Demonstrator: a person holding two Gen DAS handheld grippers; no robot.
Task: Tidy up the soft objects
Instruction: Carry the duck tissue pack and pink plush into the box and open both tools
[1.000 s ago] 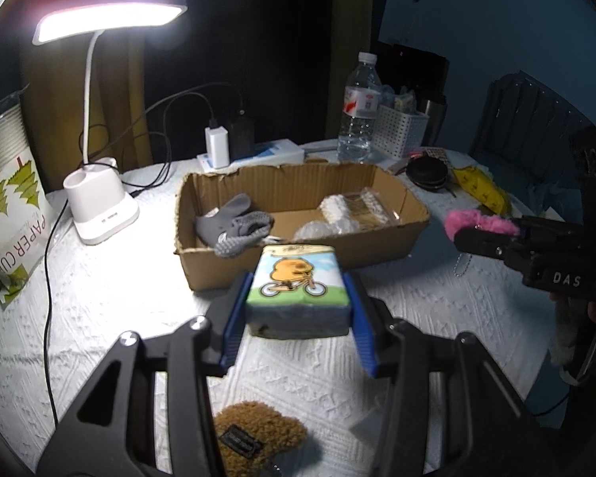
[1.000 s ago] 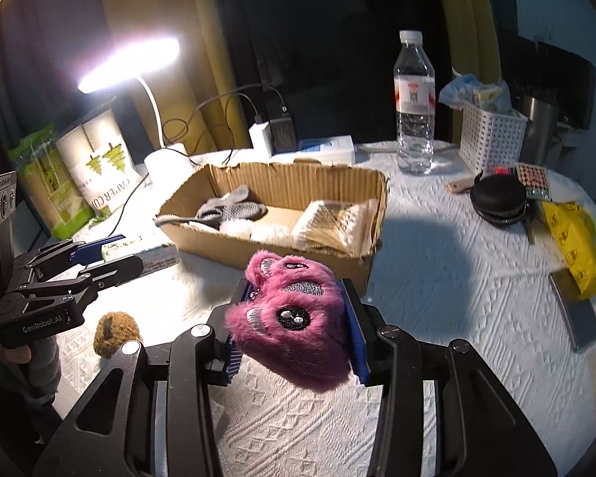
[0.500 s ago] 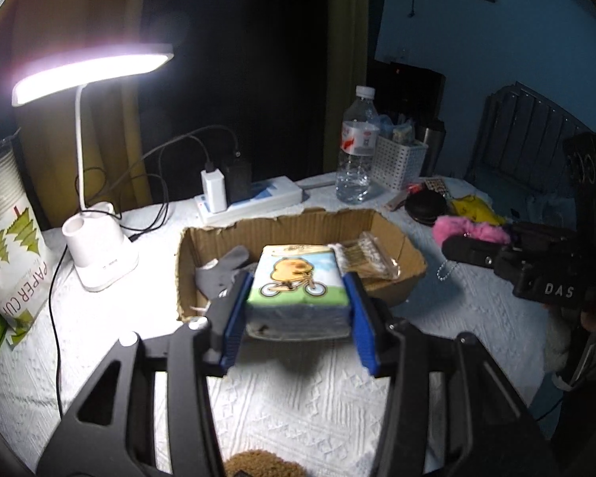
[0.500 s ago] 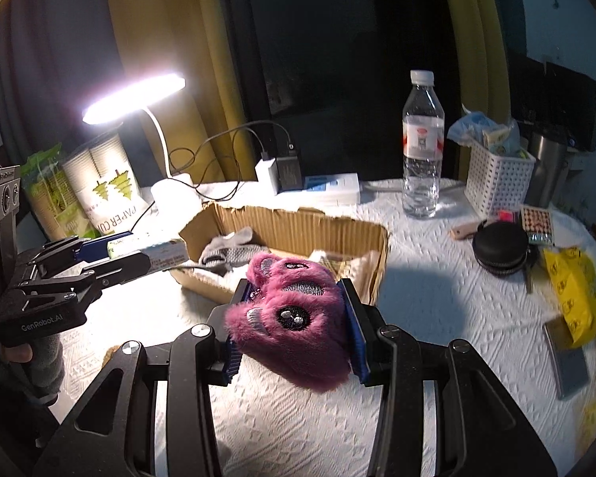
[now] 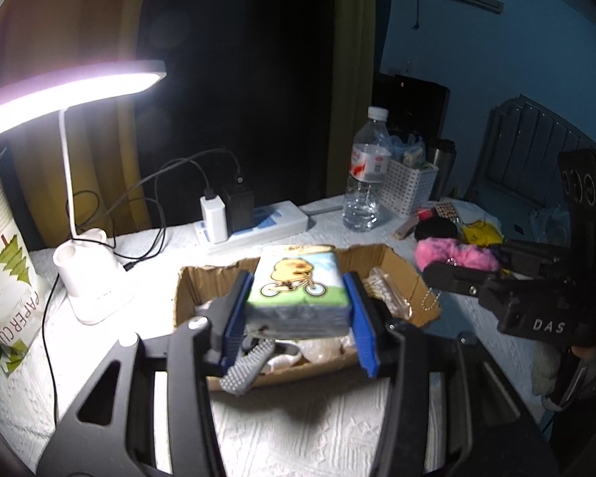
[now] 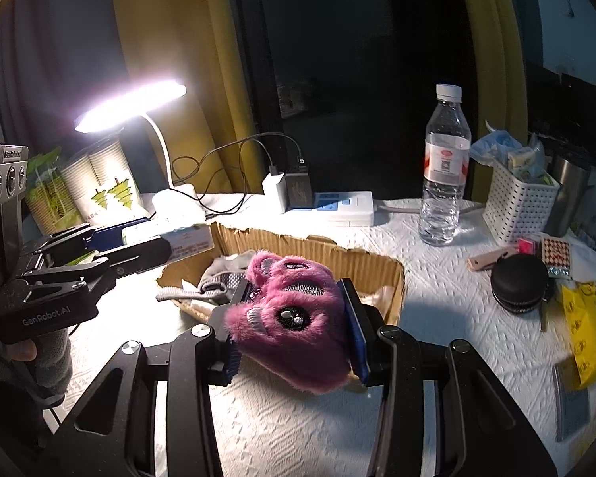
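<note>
Both grippers now nearer cardboard box (image 5: 393, 262). L gripper (image 5: 300, 312) clamps tissue pack (image 5: 298, 290); R gripper (image 6: 294, 326) squeezes pink plush (image 6: 294, 318). Both light, squashy; hold mid-sides.

My grippers are black frames with silver screws, blue pads (image 5: 359, 318), white "DAS" and "GenRobot.AI" lettering; grey sleeve (image 6: 53, 357) lower left.
</note>
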